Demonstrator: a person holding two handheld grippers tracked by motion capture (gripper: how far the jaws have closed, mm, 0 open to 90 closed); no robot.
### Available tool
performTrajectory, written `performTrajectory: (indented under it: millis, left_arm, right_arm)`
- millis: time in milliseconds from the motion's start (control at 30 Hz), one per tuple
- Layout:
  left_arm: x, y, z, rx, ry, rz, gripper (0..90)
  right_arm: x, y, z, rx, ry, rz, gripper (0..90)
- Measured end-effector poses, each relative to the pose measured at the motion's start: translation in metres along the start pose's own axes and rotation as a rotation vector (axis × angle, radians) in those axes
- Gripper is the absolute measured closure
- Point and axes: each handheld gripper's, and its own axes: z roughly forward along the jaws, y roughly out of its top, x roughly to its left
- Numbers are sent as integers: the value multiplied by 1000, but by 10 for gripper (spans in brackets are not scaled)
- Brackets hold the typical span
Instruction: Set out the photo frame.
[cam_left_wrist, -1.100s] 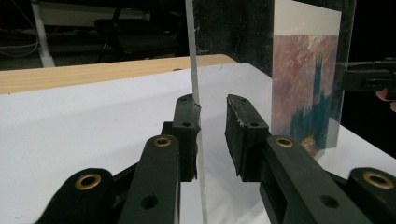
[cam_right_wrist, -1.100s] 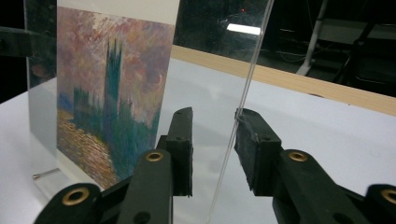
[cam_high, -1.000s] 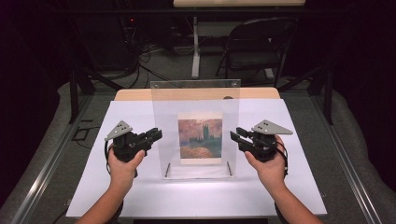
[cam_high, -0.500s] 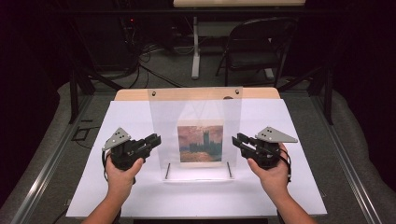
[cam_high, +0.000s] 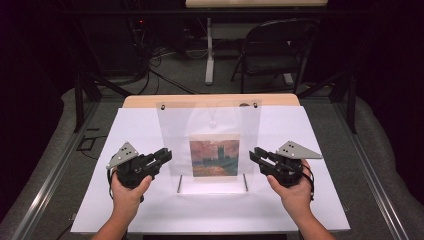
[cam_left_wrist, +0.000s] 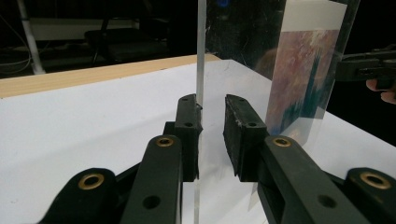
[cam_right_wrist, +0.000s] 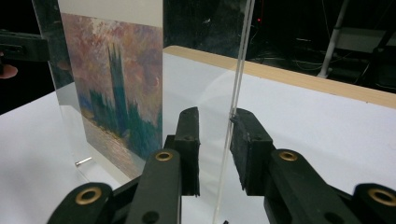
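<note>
A clear acrylic panel (cam_high: 210, 125) stands upright mid-table with a painted print (cam_high: 214, 157) in its lower half. My left gripper (cam_high: 167, 156) is at the panel's left edge. In the left gripper view that edge (cam_left_wrist: 201, 56) runs between the jaws of my left gripper (cam_left_wrist: 212, 105), against one pad and apart from the other. My right gripper (cam_high: 253, 154) is at the right edge. Its jaws have just been closing, with the panel edge (cam_right_wrist: 240, 70) between them at my right gripper (cam_right_wrist: 215, 116), close to one pad and clear of the other. Both are open.
The white table sheet (cam_high: 310, 200) ends at a wooden strip (cam_high: 210, 100) at the back. Two metal pins (cam_high: 179, 184) stick out at the panel's foot. A folding chair (cam_high: 275, 50) and cables lie beyond the table on the dark floor.
The panel and its print have come down lower toward the table. Both hands have sunk slightly with it and stay at its side edges.
</note>
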Motion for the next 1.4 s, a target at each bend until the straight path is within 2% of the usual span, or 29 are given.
performTrajectory:
  millis: [200,433,600,667,767,867,933,1067,1167,1267,1400]
  left_arm:
    - [-1,-2,-2,-3,-11,4,736]
    - [-4,-4,-5,-3,-1,18,721]
    - [-4,-3,-9,-16,15,25,653]
    - [-2,-3,-13,-25,36,37,603]
    - [5,-5,-19,-39,61,25,526]
    - [12,-8,-27,-44,107,19,467]
    - [19,-11,-32,-41,140,16,445]
    - [34,-18,-41,-38,205,-7,431]
    - [44,-26,-45,-29,257,-10,430]
    - [52,-38,-45,-11,279,-38,430]
    - [59,-55,-40,38,301,-60,430]
  right_arm:
    - [1,-2,-2,-2,10,-2,717]
    - [2,-7,-4,-3,34,-8,661]
    - [1,-8,-10,-19,35,-21,600]
    - [0,-8,-14,-23,24,-25,564]
    - [-6,-9,-20,-34,9,-33,473]
    - [-15,-14,-25,-34,-28,-40,412]
    - [-22,-19,-28,-12,-61,-46,394]
    - [-35,-29,-31,18,-120,-49,370]
    - [-43,-34,-33,25,-136,-18,368]
    - [-51,-40,-35,29,-149,16,367]
    - [-54,-46,-36,46,-197,-11,368]
